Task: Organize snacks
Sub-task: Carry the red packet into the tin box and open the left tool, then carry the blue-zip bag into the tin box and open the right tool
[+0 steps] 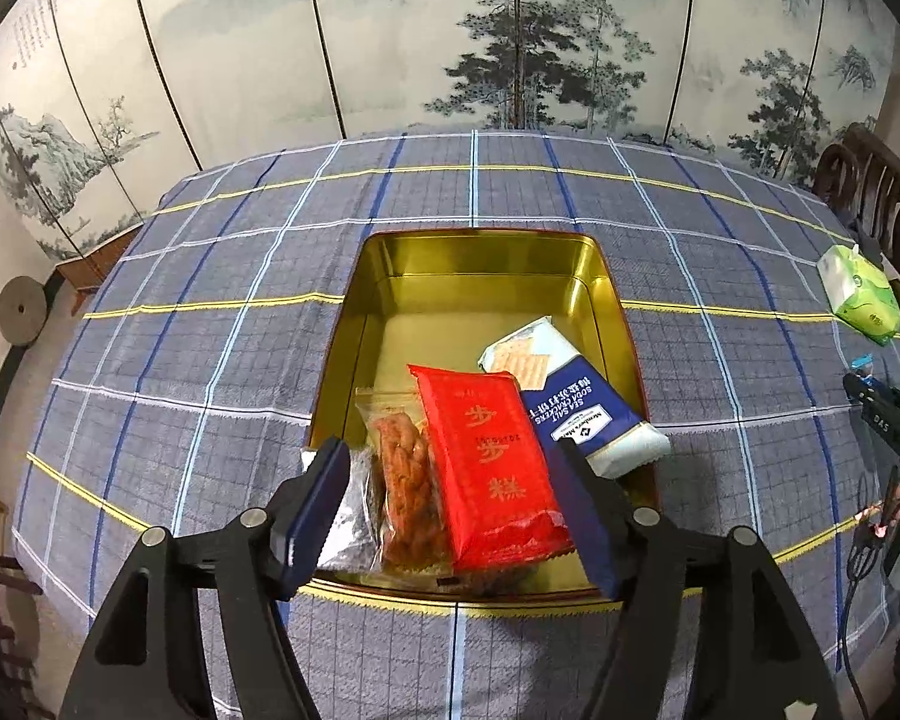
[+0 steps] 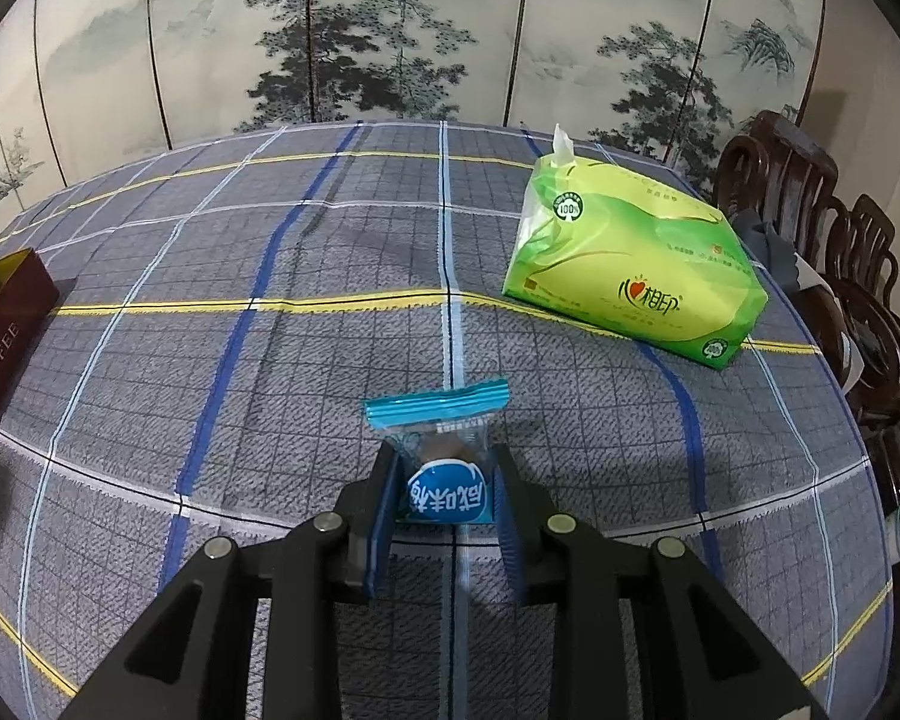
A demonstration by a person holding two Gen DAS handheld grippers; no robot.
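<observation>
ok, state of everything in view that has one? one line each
left gripper: open, over the packets, gripping nothing
right gripper: shut on blue snack packet
gold tin: lid off, partly filled
red packet: sealed, in tin
cracker pack: sealed, leaning on tin's right wall
tissue pack: opened, tissue sticking out

One open gold tin [image 1: 390, 252] at frame centre holds four snack packets: one red [image 1: 492, 462], one blue-and-white [image 1: 576, 402], one clear with orange twists [image 1: 402, 480], one silver [image 1: 348, 516]. One small blue packet [image 2: 444, 480] sits lower centre, one green tissue pack [image 2: 636, 276] upper right.
</observation>
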